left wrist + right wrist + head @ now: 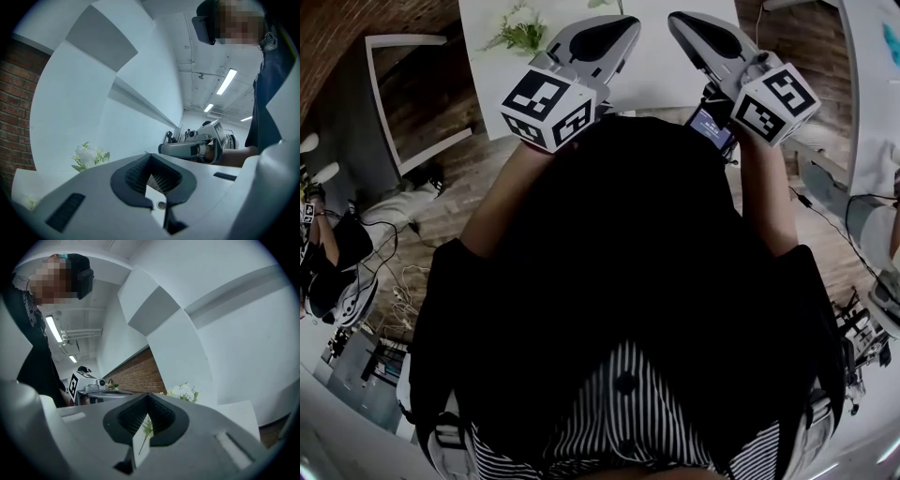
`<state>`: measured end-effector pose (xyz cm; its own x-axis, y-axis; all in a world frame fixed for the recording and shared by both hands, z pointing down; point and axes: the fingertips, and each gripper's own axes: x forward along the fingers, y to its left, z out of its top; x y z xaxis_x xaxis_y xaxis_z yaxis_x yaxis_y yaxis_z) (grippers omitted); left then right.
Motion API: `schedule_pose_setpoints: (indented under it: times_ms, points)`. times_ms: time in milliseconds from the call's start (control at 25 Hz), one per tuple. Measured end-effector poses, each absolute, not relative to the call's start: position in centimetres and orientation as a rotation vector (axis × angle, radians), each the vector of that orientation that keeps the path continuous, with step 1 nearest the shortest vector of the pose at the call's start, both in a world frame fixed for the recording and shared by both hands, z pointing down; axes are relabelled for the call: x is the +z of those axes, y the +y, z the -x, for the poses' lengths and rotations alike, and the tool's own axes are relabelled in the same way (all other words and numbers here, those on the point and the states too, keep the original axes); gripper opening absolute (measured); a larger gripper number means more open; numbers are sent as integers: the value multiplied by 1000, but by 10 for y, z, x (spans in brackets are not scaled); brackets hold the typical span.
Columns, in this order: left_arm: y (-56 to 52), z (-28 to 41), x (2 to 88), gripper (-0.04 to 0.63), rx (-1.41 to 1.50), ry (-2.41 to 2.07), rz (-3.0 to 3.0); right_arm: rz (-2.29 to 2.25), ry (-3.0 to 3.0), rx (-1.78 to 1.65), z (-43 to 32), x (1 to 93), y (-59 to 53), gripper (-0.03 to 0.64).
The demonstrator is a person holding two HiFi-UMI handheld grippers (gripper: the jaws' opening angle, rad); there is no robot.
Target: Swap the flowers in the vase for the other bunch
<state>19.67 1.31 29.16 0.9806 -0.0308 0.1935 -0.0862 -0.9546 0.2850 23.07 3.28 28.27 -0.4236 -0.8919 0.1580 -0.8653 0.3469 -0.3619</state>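
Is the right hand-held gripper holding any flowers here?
No, the right hand-held gripper is shut and empty; the flowers sit beyond it.

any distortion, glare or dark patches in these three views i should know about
Head view: heavy fisheye, the person's dark top nearly black without detail, the white table bright. Left gripper view: round dark vignette, ceiling strip lights blown out, white flowers small and soft. Right gripper view: same vignette, a strip light glaring, brick wall evenly lit.

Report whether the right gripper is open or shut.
Shut: the right gripper has its jaws meeting at the tips, with nothing held between them.
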Motion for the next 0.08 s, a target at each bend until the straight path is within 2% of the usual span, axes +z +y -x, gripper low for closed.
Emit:
schedule_pose_setpoints:
  times_ms: [80]
  points:
    - [17, -199, 294, 5, 280, -71, -2833, 1648, 2523, -611, -231, 283, 33, 0]
